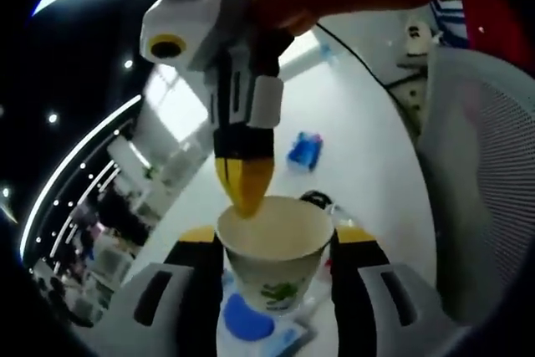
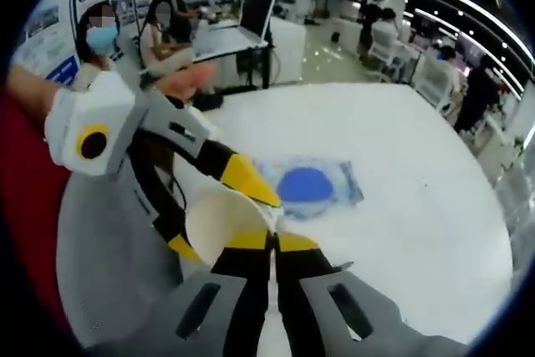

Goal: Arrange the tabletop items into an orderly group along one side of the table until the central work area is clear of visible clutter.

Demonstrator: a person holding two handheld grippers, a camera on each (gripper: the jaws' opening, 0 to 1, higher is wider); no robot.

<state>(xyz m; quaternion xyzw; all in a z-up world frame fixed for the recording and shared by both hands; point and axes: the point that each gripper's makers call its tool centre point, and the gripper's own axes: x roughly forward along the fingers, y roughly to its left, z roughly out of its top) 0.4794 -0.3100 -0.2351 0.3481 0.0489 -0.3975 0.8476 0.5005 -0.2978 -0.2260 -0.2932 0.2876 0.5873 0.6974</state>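
Observation:
A white paper cup (image 1: 280,277) with a green print stands upright between my left gripper's (image 1: 276,240) yellow-tipped jaws, which are shut on its sides. From above, my right gripper (image 1: 247,198) reaches down to the cup's far rim with its jaws pressed together on it. In the right gripper view, my right gripper (image 2: 272,240) is shut on the rim of the cup (image 2: 221,223). The left gripper (image 2: 216,213) comes in from the left and clasps the cup's body. The cup is held above the white table (image 2: 401,206).
A blue round item in a clear packet (image 2: 305,186) lies on the table just beyond the cup, also under it (image 1: 247,319). A blue packet (image 1: 305,150) and a small black thing (image 1: 316,198) lie farther out. A white mesh chair (image 1: 485,181) stands beside the table. People sit at desks beyond.

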